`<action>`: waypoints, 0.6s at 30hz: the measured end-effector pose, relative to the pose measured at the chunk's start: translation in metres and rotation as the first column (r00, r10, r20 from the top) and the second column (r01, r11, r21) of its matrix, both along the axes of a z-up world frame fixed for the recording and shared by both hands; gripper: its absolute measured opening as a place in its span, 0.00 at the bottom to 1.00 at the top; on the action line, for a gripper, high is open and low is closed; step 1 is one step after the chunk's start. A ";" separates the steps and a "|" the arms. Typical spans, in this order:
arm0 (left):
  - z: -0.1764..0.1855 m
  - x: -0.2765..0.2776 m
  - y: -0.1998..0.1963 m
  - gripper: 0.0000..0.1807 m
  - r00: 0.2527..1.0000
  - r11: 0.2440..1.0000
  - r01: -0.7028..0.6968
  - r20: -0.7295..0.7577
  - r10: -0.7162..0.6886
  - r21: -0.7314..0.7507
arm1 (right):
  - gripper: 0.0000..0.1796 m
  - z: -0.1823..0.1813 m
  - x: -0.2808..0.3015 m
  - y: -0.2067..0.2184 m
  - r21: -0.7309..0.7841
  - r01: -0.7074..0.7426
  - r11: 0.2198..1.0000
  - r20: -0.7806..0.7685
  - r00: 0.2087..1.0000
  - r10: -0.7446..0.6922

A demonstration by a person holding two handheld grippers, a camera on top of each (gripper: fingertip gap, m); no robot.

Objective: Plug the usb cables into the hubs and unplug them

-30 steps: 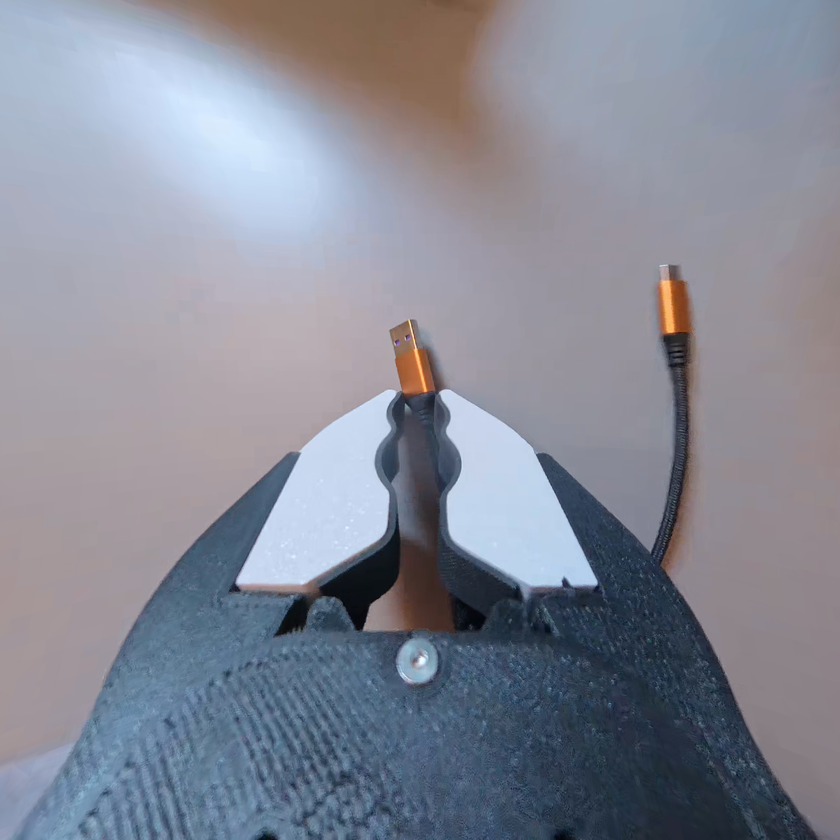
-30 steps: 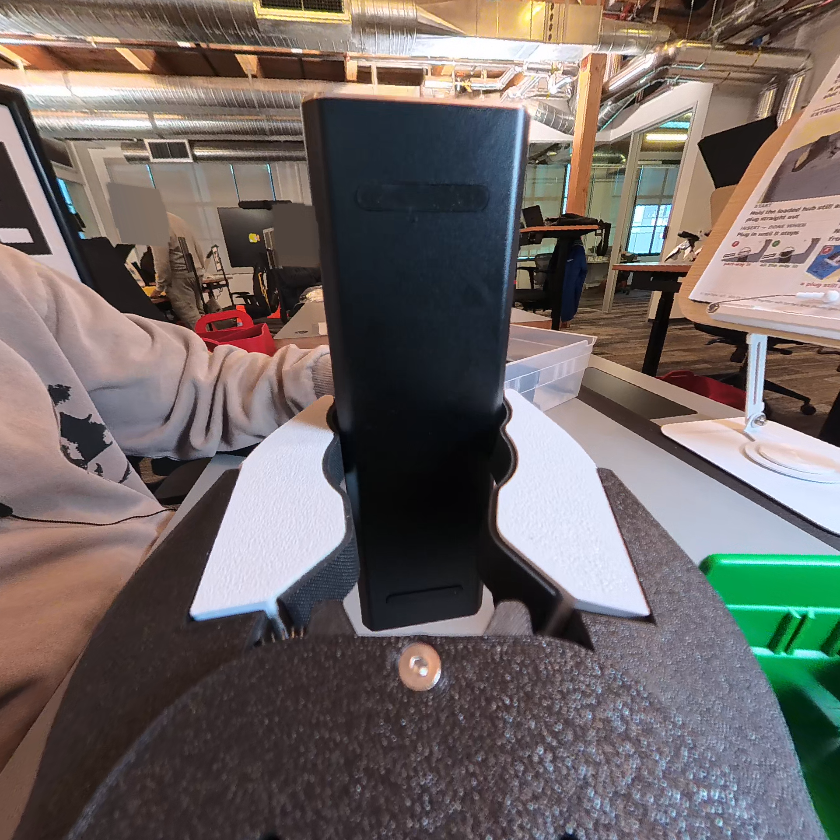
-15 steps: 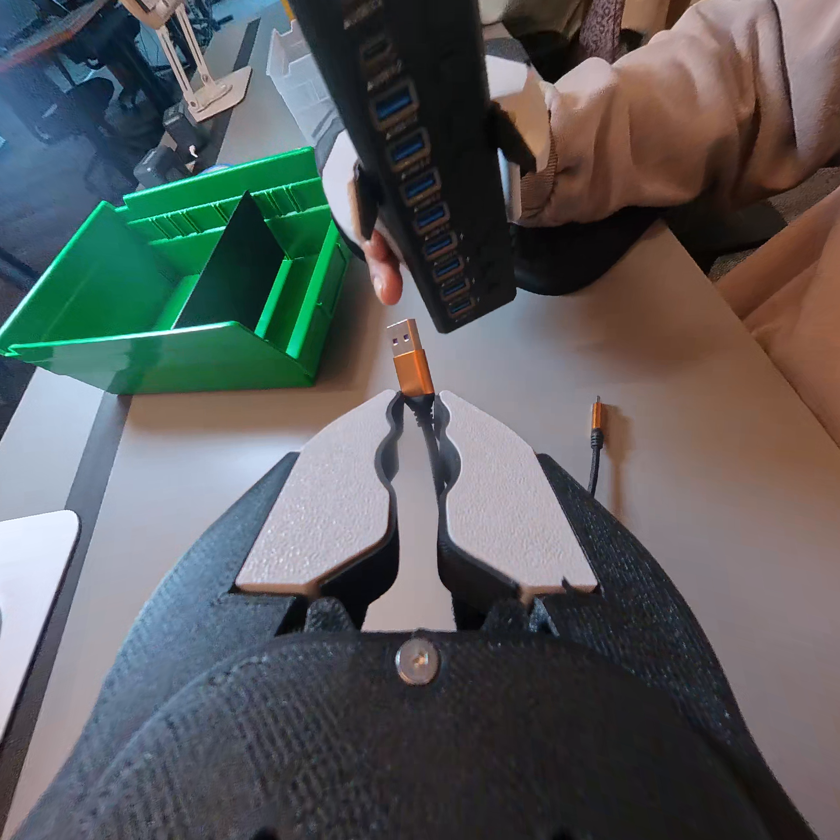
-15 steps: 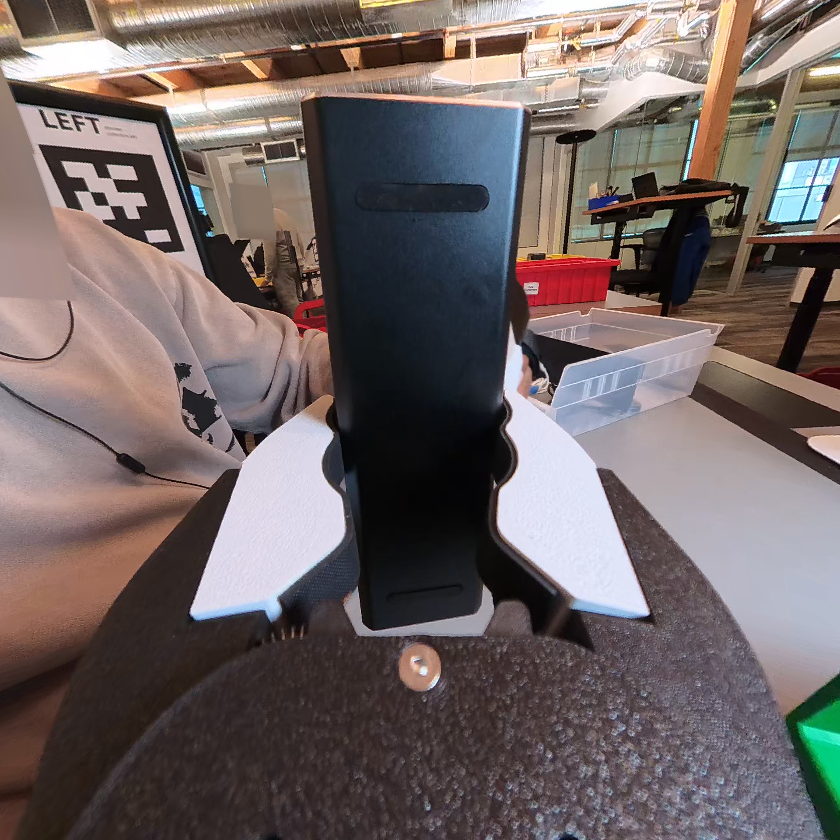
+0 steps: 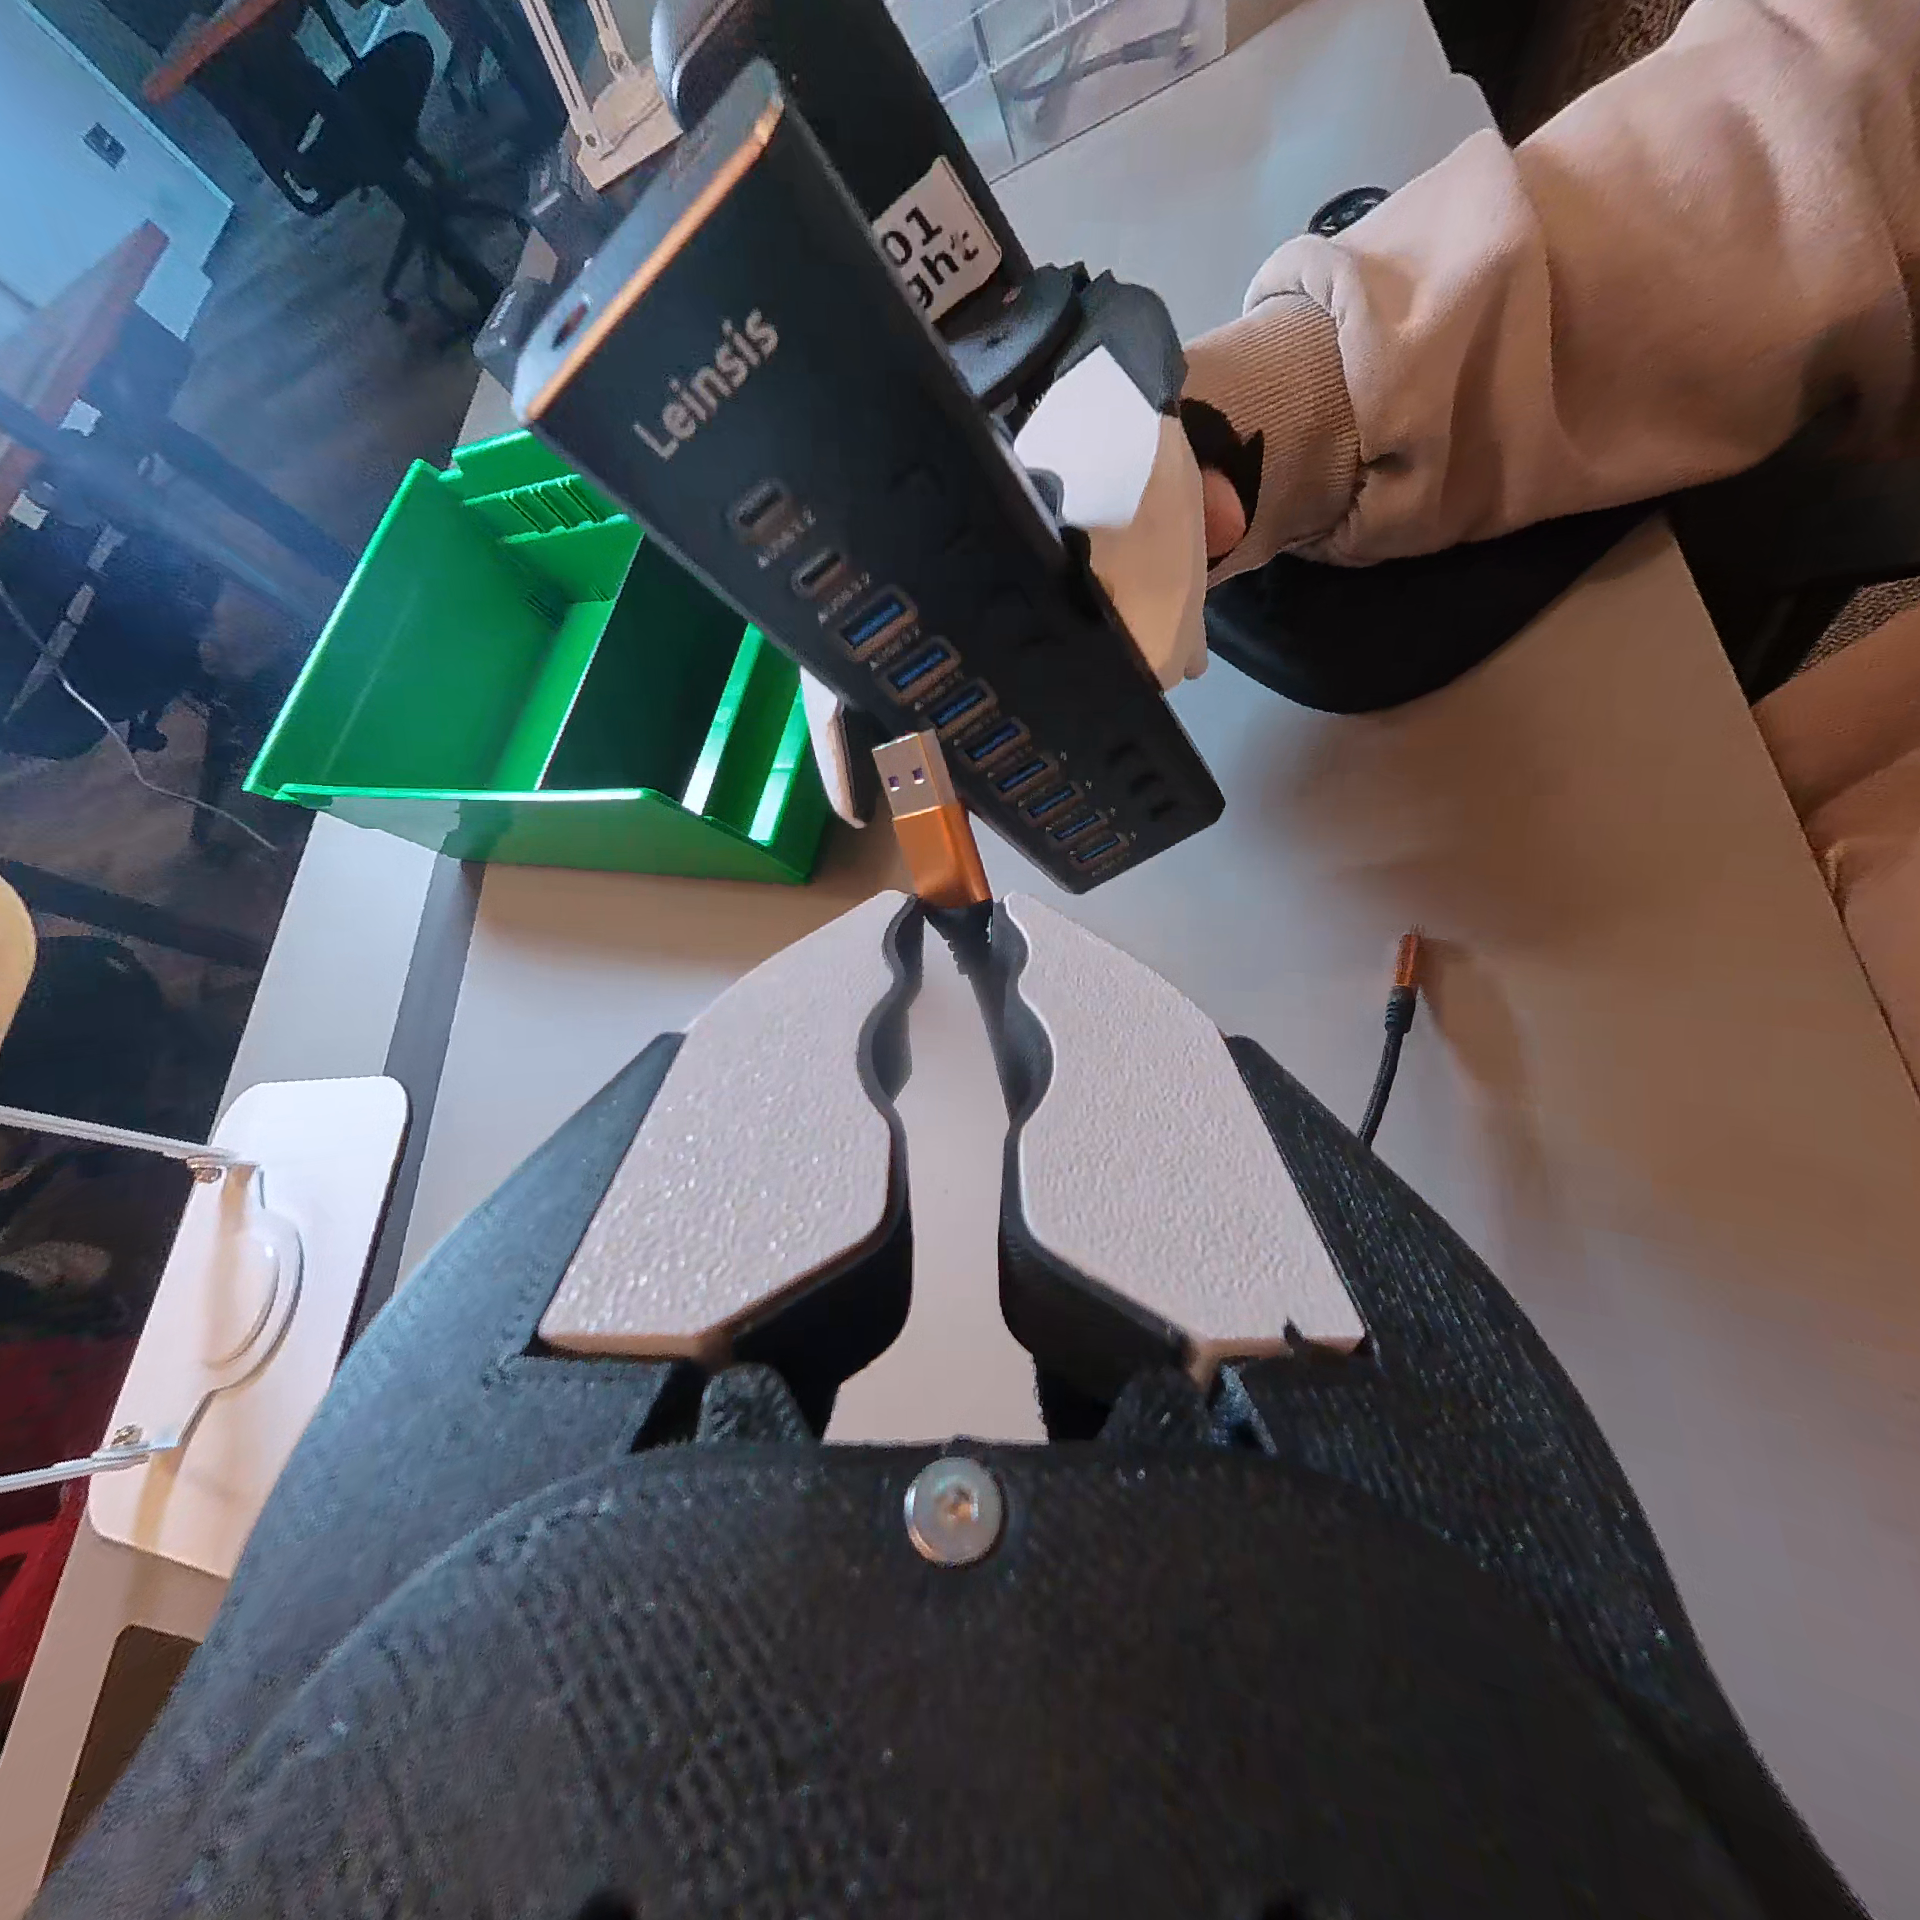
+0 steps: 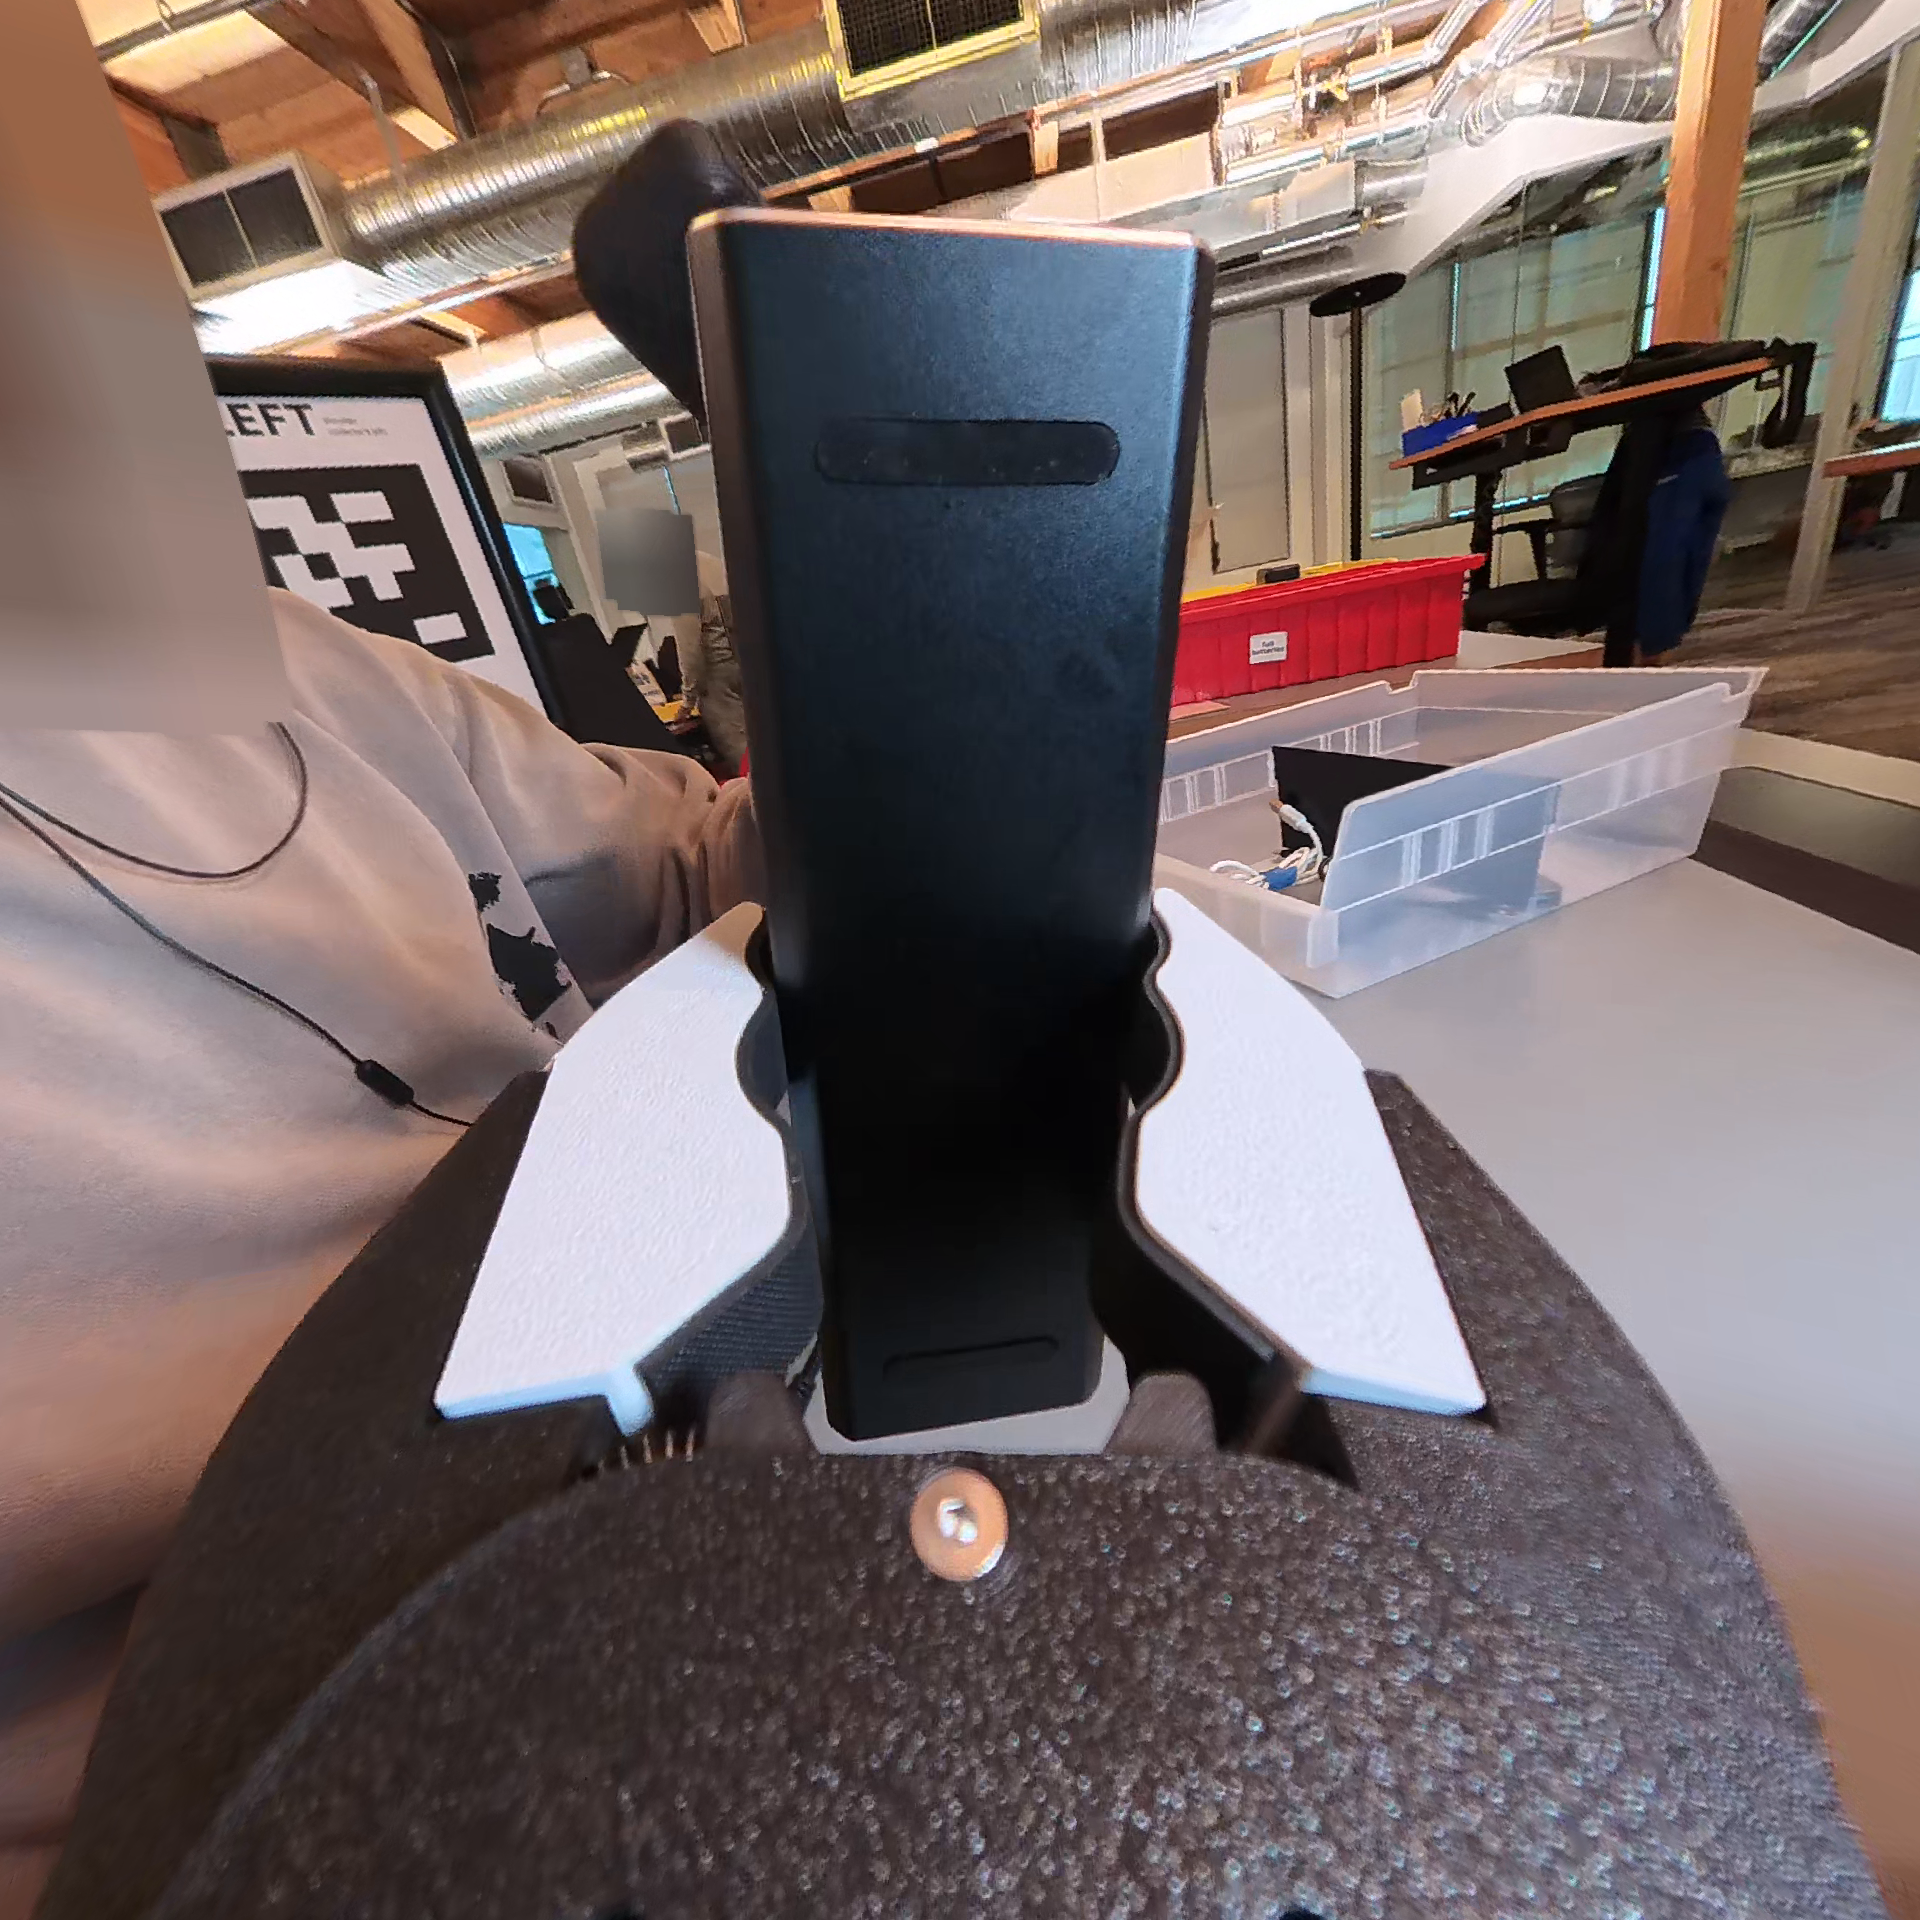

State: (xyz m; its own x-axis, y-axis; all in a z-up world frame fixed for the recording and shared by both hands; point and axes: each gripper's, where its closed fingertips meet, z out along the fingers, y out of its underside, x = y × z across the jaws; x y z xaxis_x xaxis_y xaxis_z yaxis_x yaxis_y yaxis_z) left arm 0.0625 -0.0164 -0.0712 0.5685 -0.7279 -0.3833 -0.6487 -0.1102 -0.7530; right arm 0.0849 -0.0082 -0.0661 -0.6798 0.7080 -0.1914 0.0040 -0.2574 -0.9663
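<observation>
While left gripper (image 5: 954,914) pinches cable (image 5: 971,961) | plug (image 5: 932,805) beside hub (image 5: 883,540)

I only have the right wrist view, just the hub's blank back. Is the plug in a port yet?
Observer: Not yet. The orange USB-A plug is just short of the black hub, near its blue ports.
Operator: Is the left gripper holding the plug itself?
Observer: No, the left gripper pinches the braided cable just behind the plug.
Operator: Where's the cable's other end?
Observer: Its small orange connector lies on the table.
</observation>
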 end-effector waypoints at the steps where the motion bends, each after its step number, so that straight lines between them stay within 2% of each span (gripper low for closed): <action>1: 0.001 0.001 0.000 0.07 1.000 1.000 -0.001 -0.002 0.001 -0.001 | 0.36 -0.001 -0.001 0.000 -0.004 -0.005 1.000 0.005 1.000 0.005; 8: -0.008 0.001 0.000 0.07 1.000 0.999 -0.016 -0.016 0.015 -0.048 | 0.36 -0.012 -0.006 -0.007 0.008 -0.026 1.000 0.052 0.998 0.025; 18: -0.024 -0.008 0.001 0.07 0.982 0.995 -0.080 -0.173 0.070 -0.054 | 0.36 -0.033 -0.018 -0.011 0.115 0.020 0.993 0.155 0.987 -0.038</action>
State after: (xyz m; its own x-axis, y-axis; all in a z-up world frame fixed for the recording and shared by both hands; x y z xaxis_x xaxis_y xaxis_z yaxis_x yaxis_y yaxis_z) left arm 0.0544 -0.0150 -0.0954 0.5522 -0.7106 -0.4360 -0.7556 -0.2055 -0.6220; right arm 0.0669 -0.0191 -0.0996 -0.6265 0.7500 -0.2120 0.1520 -0.1491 -0.9771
